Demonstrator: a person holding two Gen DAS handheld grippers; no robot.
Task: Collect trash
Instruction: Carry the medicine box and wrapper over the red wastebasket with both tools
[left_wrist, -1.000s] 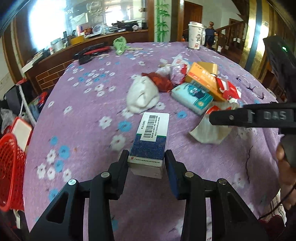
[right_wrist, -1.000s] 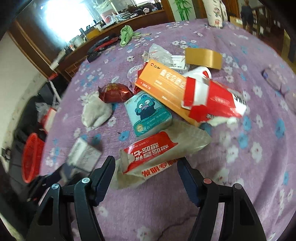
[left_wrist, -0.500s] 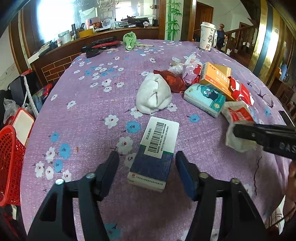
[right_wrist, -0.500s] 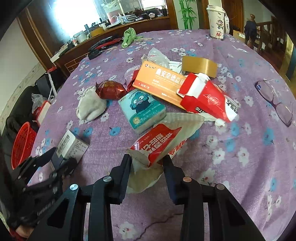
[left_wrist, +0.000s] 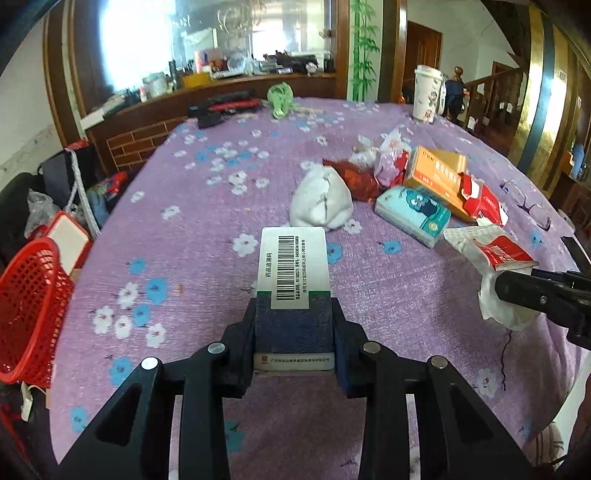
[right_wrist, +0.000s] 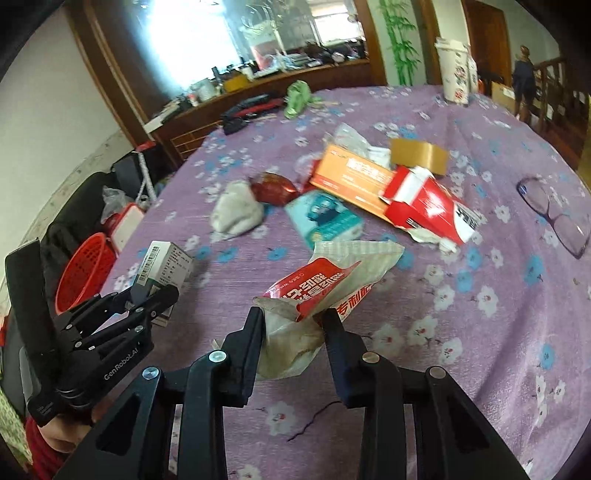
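A white and dark blue medicine box (left_wrist: 293, 266) with a barcode sits between the pads of my left gripper (left_wrist: 293, 321), whose jaws are closing and press on its sides. The right wrist view shows this box (right_wrist: 166, 262) and the left gripper (right_wrist: 155, 291) at the table's left edge. My right gripper (right_wrist: 293, 321) is shut on a crumpled red and white wrapper (right_wrist: 325, 284), held just above the purple flowered cloth (right_wrist: 480, 350). In the left wrist view the wrapper (left_wrist: 498, 254) hangs from the right gripper (left_wrist: 506, 286) at the right.
More litter lies mid-table: a white tissue wad (left_wrist: 321, 201), a red foil wrapper (left_wrist: 354, 177), a blue tissue pack (left_wrist: 413, 214), an orange box (left_wrist: 432, 177), a torn red carton (left_wrist: 484, 201). Glasses (right_wrist: 554, 214), a tape roll (right_wrist: 419, 155) and a paper cup (left_wrist: 426, 92) stand farther off. A red basket (left_wrist: 29, 306) sits beside the table's left edge.
My right gripper closed on the red and white wrapper and raised it off the cloth. My left gripper loosened around the medicine box, then closed on it again.
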